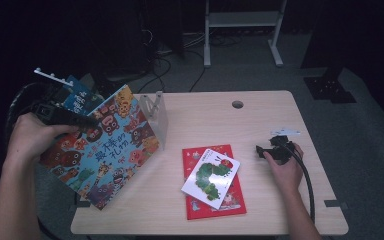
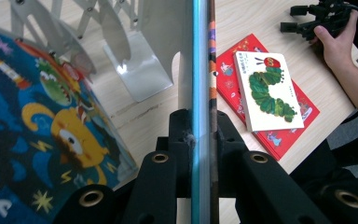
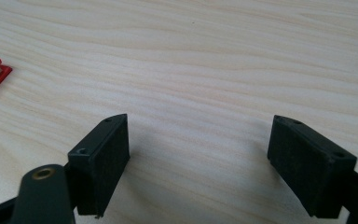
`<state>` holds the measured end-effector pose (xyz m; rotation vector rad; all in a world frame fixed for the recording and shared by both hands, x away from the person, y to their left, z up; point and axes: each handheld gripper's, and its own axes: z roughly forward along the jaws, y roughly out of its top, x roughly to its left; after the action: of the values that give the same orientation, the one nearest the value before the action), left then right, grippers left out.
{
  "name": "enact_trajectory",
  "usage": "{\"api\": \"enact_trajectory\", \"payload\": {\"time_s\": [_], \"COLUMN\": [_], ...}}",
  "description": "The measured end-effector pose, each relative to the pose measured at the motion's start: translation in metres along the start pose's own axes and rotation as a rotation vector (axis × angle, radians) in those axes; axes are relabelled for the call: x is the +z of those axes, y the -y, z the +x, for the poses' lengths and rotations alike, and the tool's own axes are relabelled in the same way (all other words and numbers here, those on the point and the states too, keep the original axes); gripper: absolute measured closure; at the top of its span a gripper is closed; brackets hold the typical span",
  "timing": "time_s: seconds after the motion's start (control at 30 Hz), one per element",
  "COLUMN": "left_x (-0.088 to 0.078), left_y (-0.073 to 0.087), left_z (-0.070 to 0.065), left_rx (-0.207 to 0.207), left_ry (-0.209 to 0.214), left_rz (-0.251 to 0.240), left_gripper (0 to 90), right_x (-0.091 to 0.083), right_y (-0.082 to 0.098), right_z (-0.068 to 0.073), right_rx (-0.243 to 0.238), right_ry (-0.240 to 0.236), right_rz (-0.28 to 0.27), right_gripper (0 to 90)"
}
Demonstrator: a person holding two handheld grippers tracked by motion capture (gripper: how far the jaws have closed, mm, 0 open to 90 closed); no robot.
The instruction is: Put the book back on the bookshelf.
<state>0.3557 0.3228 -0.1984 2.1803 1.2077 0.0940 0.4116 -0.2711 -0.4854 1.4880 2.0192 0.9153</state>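
Book going to the stand

Your left tongs (image 1: 82,122) pinch the monster book (image 1: 105,150), probably for the stand (image 1: 159,117) at two o'clock; right tongs (image 3: 198,163) rest wide apart.

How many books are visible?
4: a monster book in the left claw, a blue book behind it, a red book, a caterpillar book atop it. Others may be hidden.

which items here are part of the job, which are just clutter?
In play:
- monster picture book, clamped edge-on in left gripper
- white bookend rack
- caterpillar book
- red book beneath it

Lying about:
- right gripper, open over bare table
- floor cables
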Motion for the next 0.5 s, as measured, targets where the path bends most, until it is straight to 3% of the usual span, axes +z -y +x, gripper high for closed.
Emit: {"api": "enact_trajectory", "payload": {"time_s": [0.13,0.27,0.5], "left_x": [-0.004,-0.010,-0.020], "left_y": [0.006,0.011,0.015], "left_z": [0.009,0.018,0.028], "left_rx": [-0.028,-0.060,-0.102], "left_ry": [-0.011,-0.059,-0.079], "left_rz": [0.002,0.007,-0.006], "left_gripper": [80.6,80.6,80.6], "right_x": [0.000,0.000,0.000], "right_y": [0.000,0.000,0.000], "right_z": [0.000,0.000,0.000], "right_rx": [-0.001,0.000,0.004], "right_ry": [0.001,0.001,0.003], "right_rz": [-0.001,-0.001,-0.001], "right_gripper": [19.7,19.8,20.1]}}
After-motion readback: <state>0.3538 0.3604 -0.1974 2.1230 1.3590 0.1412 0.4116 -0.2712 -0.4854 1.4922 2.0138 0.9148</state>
